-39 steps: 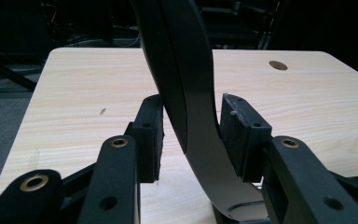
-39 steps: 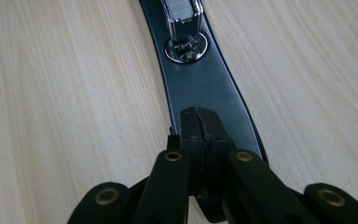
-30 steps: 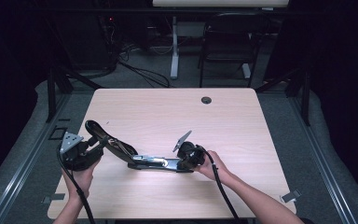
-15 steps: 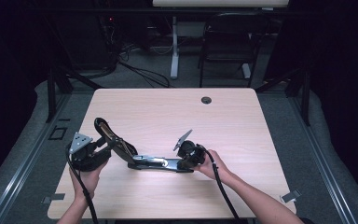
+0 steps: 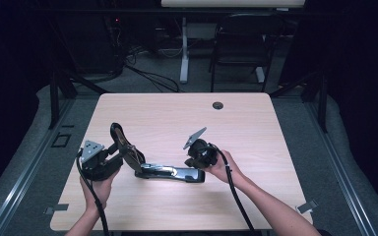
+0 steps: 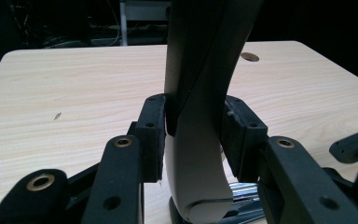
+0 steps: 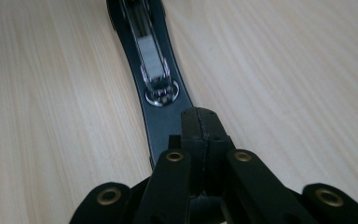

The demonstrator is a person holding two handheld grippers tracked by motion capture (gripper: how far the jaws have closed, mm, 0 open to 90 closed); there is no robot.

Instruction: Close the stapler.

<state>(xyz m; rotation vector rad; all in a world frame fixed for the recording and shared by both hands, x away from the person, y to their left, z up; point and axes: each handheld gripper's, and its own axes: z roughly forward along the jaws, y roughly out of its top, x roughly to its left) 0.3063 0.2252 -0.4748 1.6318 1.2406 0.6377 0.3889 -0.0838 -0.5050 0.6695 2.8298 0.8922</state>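
The stapler's base (image 5: 170, 172) is laid flat near the table's (image 5: 256, 128) front edge, long axis left to right. Its raised top arm (image 6: 200, 93) is pinched by the left gripper (image 5: 115, 155), whose jaws have just been closing. The right gripper (image 7: 200, 123), jaws pressed together, is held over the base's right end.

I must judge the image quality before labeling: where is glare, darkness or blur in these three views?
High view: the table is evenly lit, the room behind is nearly black. Left gripper view: the stapler's raised arm is close, dark and soft; the far table edge is sharper. Right gripper view: bright glare on the stapler's metal plate; the shut right tool is slightly soft.
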